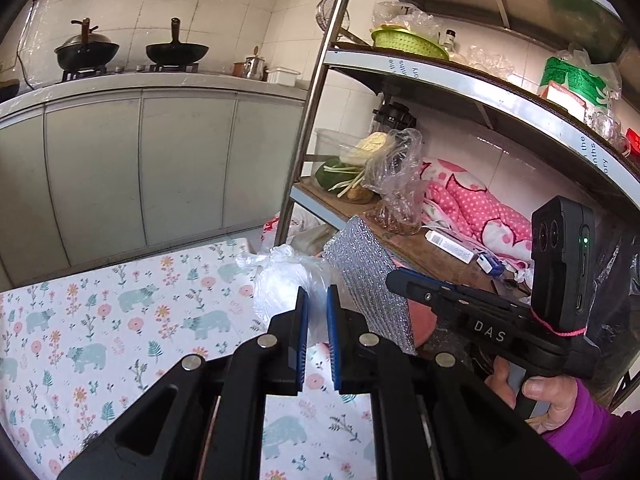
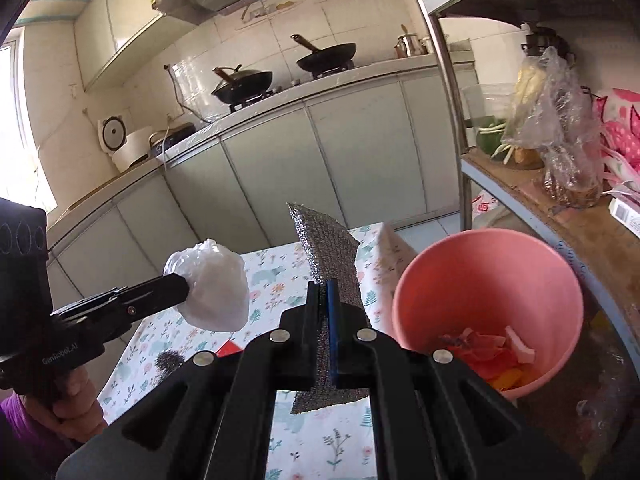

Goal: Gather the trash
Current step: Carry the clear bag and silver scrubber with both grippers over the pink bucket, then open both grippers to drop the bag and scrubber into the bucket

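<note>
My left gripper [image 1: 317, 300] is shut on a crumpled clear plastic bag [image 1: 286, 280] held above the floral tablecloth [image 1: 120, 320]. From the right wrist view the same bag [image 2: 214, 288] bulges at the tip of that gripper [image 2: 182, 286]. My right gripper [image 2: 325, 292] is shut on a silver glittery foil sheet [image 2: 324, 244], which stands upright between its fingers. In the left wrist view the foil sheet [image 1: 366, 280] hangs from the right gripper [image 1: 394, 278] just right of the bag. A pink bin [image 2: 486, 304] with orange and pink scraps inside sits right of the foil.
A metal shelf rack [image 1: 472, 84] stands at the right, holding bagged vegetables [image 1: 384, 168], a pink dotted cloth [image 1: 476, 204] and a green basket [image 1: 408, 42]. Behind the table runs a counter [image 1: 160, 84] with two black woks [image 1: 176, 50]. A rice cooker [image 2: 124, 146] sits at far left.
</note>
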